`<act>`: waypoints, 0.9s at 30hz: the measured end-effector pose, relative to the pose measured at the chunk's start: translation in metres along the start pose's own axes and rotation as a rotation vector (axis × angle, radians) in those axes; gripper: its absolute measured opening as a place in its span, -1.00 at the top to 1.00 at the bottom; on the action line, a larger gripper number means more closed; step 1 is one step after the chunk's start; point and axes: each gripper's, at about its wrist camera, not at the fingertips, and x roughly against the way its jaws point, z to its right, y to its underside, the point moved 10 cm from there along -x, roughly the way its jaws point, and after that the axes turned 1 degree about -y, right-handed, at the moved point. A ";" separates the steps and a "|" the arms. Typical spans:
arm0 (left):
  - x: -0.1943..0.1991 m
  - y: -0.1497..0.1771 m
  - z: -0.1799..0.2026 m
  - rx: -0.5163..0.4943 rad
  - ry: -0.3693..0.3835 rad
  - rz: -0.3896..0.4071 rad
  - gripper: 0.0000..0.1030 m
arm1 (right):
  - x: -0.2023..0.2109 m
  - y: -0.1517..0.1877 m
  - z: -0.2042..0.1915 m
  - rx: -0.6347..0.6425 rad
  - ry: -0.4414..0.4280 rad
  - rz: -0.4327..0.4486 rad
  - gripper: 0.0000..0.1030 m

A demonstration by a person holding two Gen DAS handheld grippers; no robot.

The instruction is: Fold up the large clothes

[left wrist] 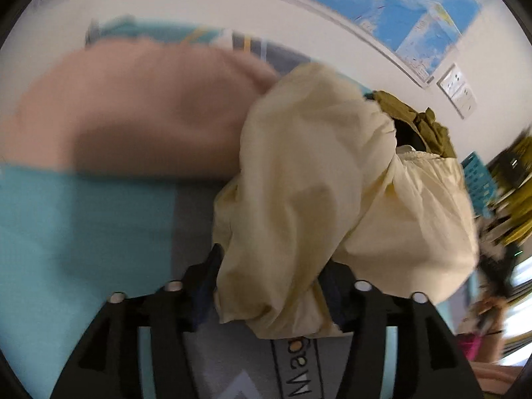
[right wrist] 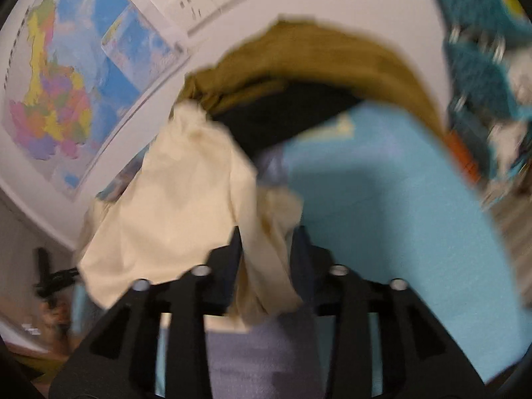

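Left wrist view: the cream garment (left wrist: 299, 193) hangs bunched in a thick fold between the fingers of the left tool (left wrist: 269, 286), which are clamped on it, held wide by the bundle.
Right wrist view: the same cream garment (right wrist: 186, 199) trails as a narrower twisted strip through the right tool (right wrist: 266, 249), whose fingers pinch the strip.
Garment's place: lifted above a mat, stretched between the two tools, with most of the cloth ballooning on the left tool's side.
Olive cloth: an olive-green garment (right wrist: 299, 56) lies just behind the cream one, with a dark piece (right wrist: 286, 113) under its edge.
Pink cloth: a pink garment (left wrist: 133, 113), blurred, lies beyond the left tool.
Mat: a turquoise and grey mat (left wrist: 66, 226) lies beneath everything.
Wall: a coloured map (right wrist: 69, 79) hangs behind, beside a white socket panel (left wrist: 459, 89).
Side: turquoise crates (right wrist: 482, 76), blurred.
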 end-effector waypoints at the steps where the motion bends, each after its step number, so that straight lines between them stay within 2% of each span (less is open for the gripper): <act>1: 0.010 -0.008 0.003 -0.024 -0.021 0.037 -0.24 | 0.011 -0.010 -0.009 0.031 0.013 0.043 -0.03; 4: 0.040 -0.031 0.029 -0.139 -0.038 0.168 -0.35 | 0.033 -0.029 -0.050 0.170 0.000 0.116 -0.34; 7: 0.044 -0.049 0.060 -0.232 -0.032 0.211 -0.41 | 0.022 -0.029 -0.109 0.302 -0.107 0.085 -0.36; 8: 0.037 -0.052 0.079 -0.275 -0.003 0.206 -0.46 | 0.008 -0.024 -0.131 0.351 -0.132 0.053 -0.38; 10: 0.022 -0.051 0.099 -0.323 0.005 0.183 -0.48 | -0.015 -0.014 -0.156 0.427 -0.141 0.008 -0.40; 12: -0.005 -0.052 0.115 -0.387 -0.036 0.146 -0.48 | -0.049 -0.003 -0.174 0.507 -0.089 -0.047 -0.43; 16: -0.049 -0.045 0.126 -0.451 -0.098 0.076 -0.47 | -0.088 0.011 -0.182 0.594 -0.017 -0.091 -0.41; 17: -0.056 -0.046 0.123 -0.467 -0.136 0.079 -0.27 | -0.095 0.014 -0.182 0.616 0.007 -0.097 -0.18; 18: -0.060 -0.049 0.120 -0.475 -0.167 0.082 0.07 | -0.104 0.016 -0.179 0.629 0.035 -0.107 0.05; 19: -0.063 -0.051 0.119 -0.477 -0.175 0.079 0.17 | -0.111 0.017 -0.177 0.632 0.041 -0.122 0.54; 20: -0.065 -0.054 0.119 -0.466 -0.167 0.077 0.37 | -0.116 0.015 -0.175 0.613 0.031 -0.129 0.89; 21: -0.065 -0.058 0.119 -0.451 -0.149 0.079 0.58 | -0.116 0.011 -0.175 0.580 0.011 -0.122 0.93; 23: -0.065 -0.065 0.120 -0.427 -0.121 0.082 0.73 | -0.112 -0.001 -0.178 0.542 -0.015 -0.095 0.97; 24: -0.064 -0.070 0.119 -0.412 -0.114 0.088 0.82 | -0.104 -0.012 -0.181 0.526 -0.028 -0.052 0.97; 27: -0.060 -0.089 0.123 -0.390 -0.106 0.126 0.84 | -0.078 -0.041 -0.196 0.510 -0.065 0.081 0.97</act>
